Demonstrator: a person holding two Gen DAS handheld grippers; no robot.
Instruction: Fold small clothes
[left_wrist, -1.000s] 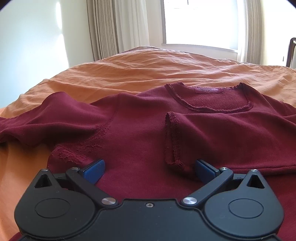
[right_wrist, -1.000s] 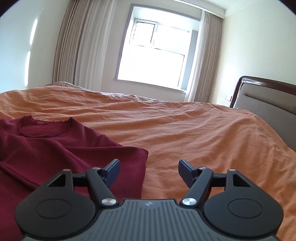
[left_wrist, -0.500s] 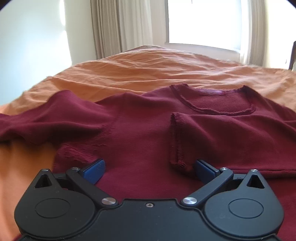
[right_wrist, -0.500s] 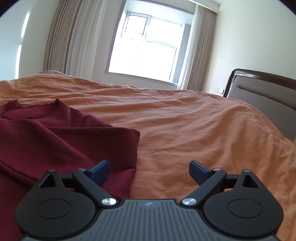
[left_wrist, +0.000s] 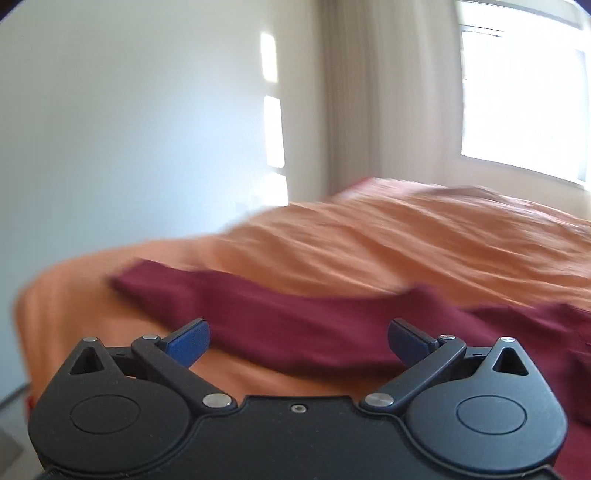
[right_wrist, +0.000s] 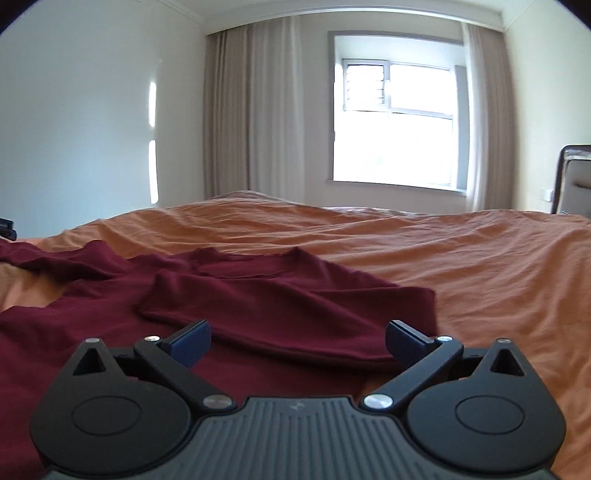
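A dark red long-sleeved top (right_wrist: 258, 295) lies flat on the orange bedspread (right_wrist: 480, 266), its right sleeve (right_wrist: 295, 317) folded across the chest. In the blurred left wrist view the top's left sleeve (left_wrist: 258, 314) stretches out toward the bed's left edge. My left gripper (left_wrist: 298, 338) is open and empty, just above that sleeve. My right gripper (right_wrist: 297, 339) is open and empty, low over the folded right sleeve.
The orange bedspread (left_wrist: 406, 240) ends at the bed's left edge (left_wrist: 26, 314), with a white wall beyond. A window with curtains (right_wrist: 395, 122) is at the far side. A headboard (right_wrist: 572, 177) stands at the right.
My left gripper has swung left from the top's chest to the outstretched left sleeve. My right gripper has swung left from the bare bedspread to over the folded right sleeve. Both stay open.
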